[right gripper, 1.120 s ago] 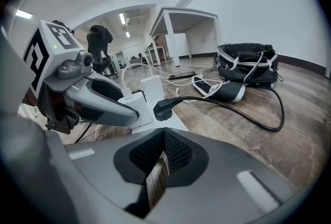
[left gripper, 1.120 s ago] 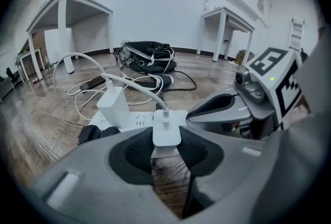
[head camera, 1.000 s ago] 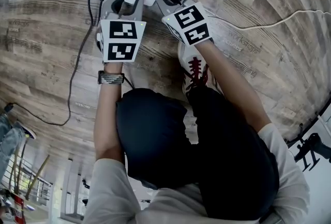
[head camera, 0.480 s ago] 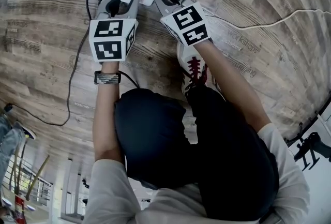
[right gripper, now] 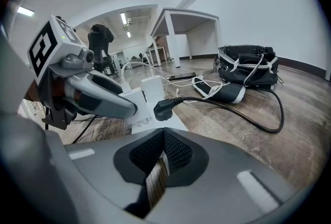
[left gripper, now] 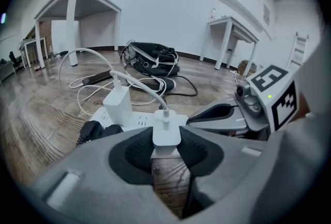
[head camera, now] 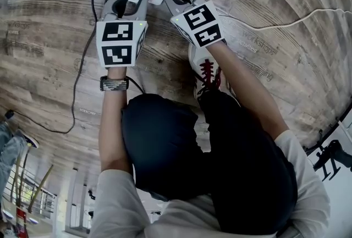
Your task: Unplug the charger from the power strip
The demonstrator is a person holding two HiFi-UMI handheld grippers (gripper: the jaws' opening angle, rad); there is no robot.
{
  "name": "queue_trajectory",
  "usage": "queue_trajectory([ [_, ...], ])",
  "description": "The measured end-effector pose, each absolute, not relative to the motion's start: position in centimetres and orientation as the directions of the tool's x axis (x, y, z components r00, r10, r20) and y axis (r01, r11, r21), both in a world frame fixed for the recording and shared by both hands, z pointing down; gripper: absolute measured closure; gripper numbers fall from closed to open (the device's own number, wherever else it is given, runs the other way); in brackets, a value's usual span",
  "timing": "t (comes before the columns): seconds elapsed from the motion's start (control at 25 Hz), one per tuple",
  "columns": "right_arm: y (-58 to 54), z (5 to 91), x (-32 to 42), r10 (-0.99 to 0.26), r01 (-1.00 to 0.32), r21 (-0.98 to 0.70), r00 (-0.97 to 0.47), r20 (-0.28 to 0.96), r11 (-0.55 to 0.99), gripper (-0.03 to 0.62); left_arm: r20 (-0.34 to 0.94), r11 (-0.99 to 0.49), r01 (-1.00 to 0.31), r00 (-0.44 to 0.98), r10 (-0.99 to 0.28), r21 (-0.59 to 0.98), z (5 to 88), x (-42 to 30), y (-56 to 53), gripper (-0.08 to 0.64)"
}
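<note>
Left gripper view looks along the left gripper (left gripper: 166, 143), whose two dark, ribbed pads are clamped on the sides of a small white cube-shaped charger (left gripper: 166, 130). The charger sits squarely between the jaws, close to their tips, and a thin white cable (left gripper: 146, 88) rises from its far face and curves away. Just beyond the jaws lies the flat white plastic power strip (left gripper: 137, 120), and the charger stands at its near edge. Whether its prongs are seated in a socket cannot be made out. Farther along the strip, ahead and left of the jaws, a taller white plug-in adapter (left gripper: 120, 106) stands upright. Two black plugs (left gripper: 95, 130) sit at the strip's left end. Bare brown wood-plank floor (left gripper: 168, 176) shows in the gap under the charger.

Right of these jaws the right gripper (right gripper: 163, 137) reaches in towards the same strip. In its own view the pads meet at their tips with nothing between them, and only a narrow slit of floor shows lower down. The strip's end lies directly ahead of those closed tips, very near them, though contact cannot be confirmed. A black round plug (right gripper: 163, 110) with a thick black cord sits on the strip just beyond. Well ahead and to the right, a black fabric bag (right gripper: 248, 70) rests on the floor.
</note>
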State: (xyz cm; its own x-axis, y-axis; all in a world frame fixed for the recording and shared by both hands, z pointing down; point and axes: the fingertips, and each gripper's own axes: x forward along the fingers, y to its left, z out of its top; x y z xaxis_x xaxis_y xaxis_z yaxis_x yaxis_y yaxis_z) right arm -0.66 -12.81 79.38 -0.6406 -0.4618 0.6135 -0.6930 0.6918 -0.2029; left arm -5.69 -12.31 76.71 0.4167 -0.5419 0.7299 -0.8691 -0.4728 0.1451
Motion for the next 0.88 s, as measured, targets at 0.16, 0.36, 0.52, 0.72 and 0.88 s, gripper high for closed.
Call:
queue_trajectory([
  [0.16, -12.9, 79.4, -0.7, -0.458, -0.691, -0.21, -0.644, 0.613, 0.692, 0.589, 0.696, -0.423, -0.872, 0.464, -0.549, 0.247, 76.1, -5.9, -12.4, 0.42],
  [0.36, -12.8, 79.3, -0.7, -0.454, -0.688, -0.219, -0.651, 0.608, 0.692, 0.589, 0.628, -0.333, -0.836, 0.547, -0.553, 0.436, 75.5, -5.5, -12.6, 0.42],
  [0.52, -12.8, 79.3, -0.7, -0.451, -0.685, -0.224, -0.655, 0.606, 0.693, 0.59, 0.604, -0.28, -0.809, 0.577, -0.55, 0.517, 75.9, -5.5, -12.6, 0.42],
  [0.72, -12.8, 79.3, -0.7, -0.452, -0.682, -0.224, -0.659, 0.601, 0.696, 0.589, 0.533, -0.201, -0.724, 0.639, -0.555, 0.66, 76.4, -5.3, -12.5, 0.42],
  [0.88, -12.8, 79.3, -0.7, -0.455, -0.681, -0.221, -0.66, 0.598, 0.698, 0.59, 0.494, -0.165, -0.67, 0.67, -0.554, 0.724, 76.6, -5.0, -12.5, 0.42],
])
